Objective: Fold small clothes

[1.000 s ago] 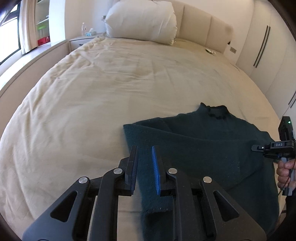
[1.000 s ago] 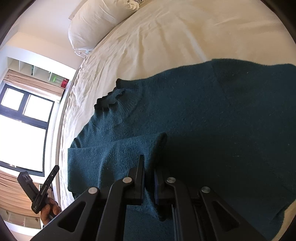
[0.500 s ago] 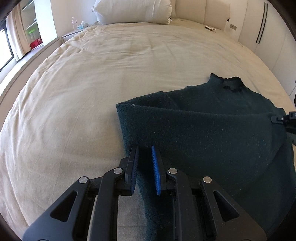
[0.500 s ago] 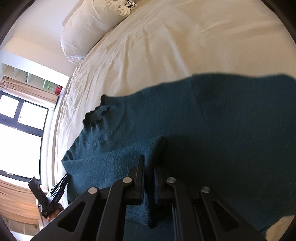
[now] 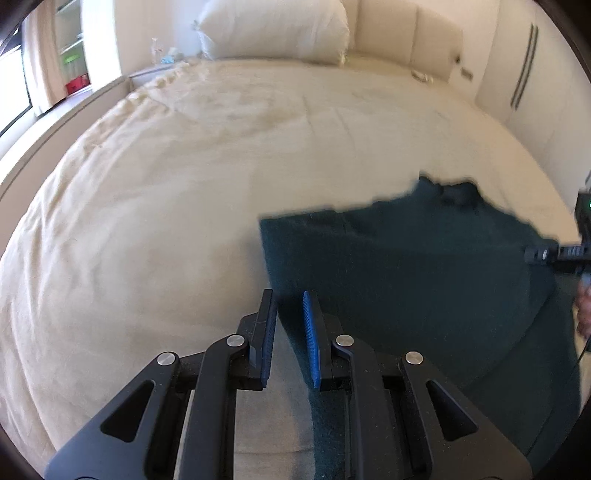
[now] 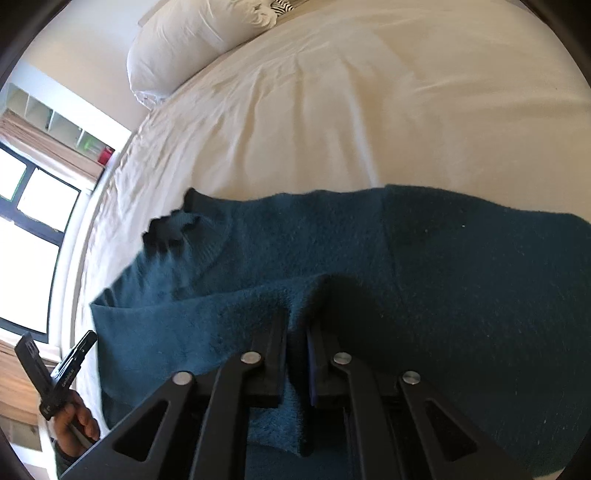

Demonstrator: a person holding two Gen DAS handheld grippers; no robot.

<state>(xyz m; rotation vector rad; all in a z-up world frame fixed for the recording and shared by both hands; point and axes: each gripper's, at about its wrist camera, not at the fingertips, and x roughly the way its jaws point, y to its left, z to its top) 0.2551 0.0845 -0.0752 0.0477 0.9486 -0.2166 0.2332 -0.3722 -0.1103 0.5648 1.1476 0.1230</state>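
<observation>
Both grippers gripping the teal sweater over the bed.

We see the dark teal sweater (image 6: 424,266) spread on the cream bed cover (image 5: 221,166), toward the near right part of the bed, its collar pointing to the pillow (image 5: 273,26). We note the left gripper (image 5: 290,332) with its fingers narrowly apart, a strip of the sweater's left edge running between the blue pads. The right gripper (image 6: 295,350) is closed down on a raised fold of the knit, the fabric bunched between its fingers. The left-view frame is motion-blurred, so we cannot tell how firm the left pinch is.
</observation>
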